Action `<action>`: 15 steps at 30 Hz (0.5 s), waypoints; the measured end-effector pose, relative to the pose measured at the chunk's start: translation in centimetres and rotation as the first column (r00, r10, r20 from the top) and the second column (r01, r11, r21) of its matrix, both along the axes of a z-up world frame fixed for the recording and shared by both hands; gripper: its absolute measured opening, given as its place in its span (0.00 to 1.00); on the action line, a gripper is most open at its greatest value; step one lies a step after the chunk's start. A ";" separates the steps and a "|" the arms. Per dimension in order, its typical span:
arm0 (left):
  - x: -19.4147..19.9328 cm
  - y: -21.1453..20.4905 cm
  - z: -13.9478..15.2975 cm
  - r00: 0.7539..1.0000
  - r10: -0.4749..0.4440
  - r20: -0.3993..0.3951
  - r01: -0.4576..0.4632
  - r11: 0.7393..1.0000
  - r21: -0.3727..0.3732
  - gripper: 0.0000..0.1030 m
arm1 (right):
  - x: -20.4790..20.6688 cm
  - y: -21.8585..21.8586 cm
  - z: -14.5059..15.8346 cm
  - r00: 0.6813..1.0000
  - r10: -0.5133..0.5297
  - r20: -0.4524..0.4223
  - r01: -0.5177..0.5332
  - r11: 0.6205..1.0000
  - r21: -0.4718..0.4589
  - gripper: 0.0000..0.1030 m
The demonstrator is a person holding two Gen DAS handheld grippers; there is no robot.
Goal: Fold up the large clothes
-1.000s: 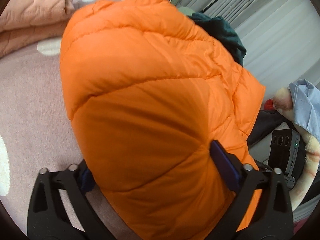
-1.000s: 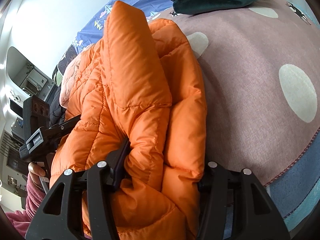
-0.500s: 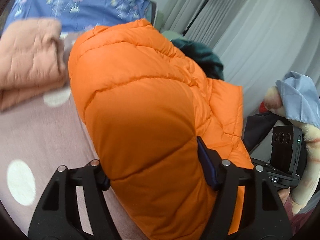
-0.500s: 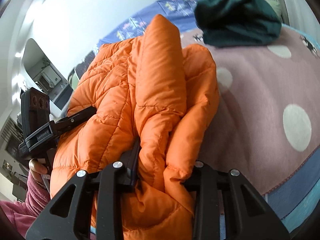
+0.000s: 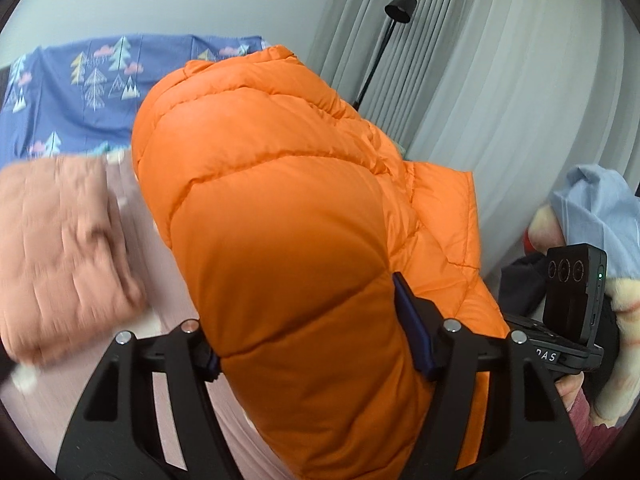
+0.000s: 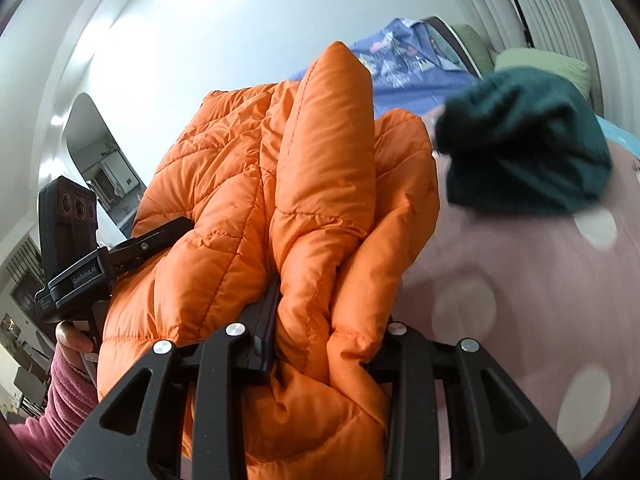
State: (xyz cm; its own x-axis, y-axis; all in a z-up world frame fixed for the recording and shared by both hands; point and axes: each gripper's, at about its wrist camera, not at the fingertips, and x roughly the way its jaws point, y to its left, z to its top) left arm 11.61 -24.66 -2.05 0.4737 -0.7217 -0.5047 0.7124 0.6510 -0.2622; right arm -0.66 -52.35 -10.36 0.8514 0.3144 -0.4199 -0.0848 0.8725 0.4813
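Observation:
An orange puffer jacket (image 5: 288, 216) fills the left wrist view, bundled and held up above the bed. My left gripper (image 5: 316, 332) is shut on a thick fold of it, a blue pad pressed into each side. In the right wrist view the same jacket (image 6: 280, 216) hangs folded, and my right gripper (image 6: 324, 328) is shut on its bunched edge. The left gripper's body (image 6: 80, 264) shows at the left of that view, and the right gripper's body (image 5: 572, 300) at the right of the left wrist view.
A pink bedspread with white dots (image 6: 520, 280) lies below. A folded peach quilted garment (image 5: 60, 256) sits at left. A dark green garment (image 6: 524, 140) lies at the far right. A blue tree-print sheet (image 5: 88, 92), grey curtains (image 5: 500, 80) and a floor lamp (image 5: 396, 12) stand behind.
Both grippers have lifted the jacket up off the bed and tilted upward; wall and curtains now fill the upper views. The grips have not changed.

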 end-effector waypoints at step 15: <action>16.6 -3.3 10.4 0.975 0.071 0.211 -0.068 0.997 -0.025 0.67 | 16.3 -2.4 9.2 0.983 0.007 0.184 0.000 0.999 -0.039 0.32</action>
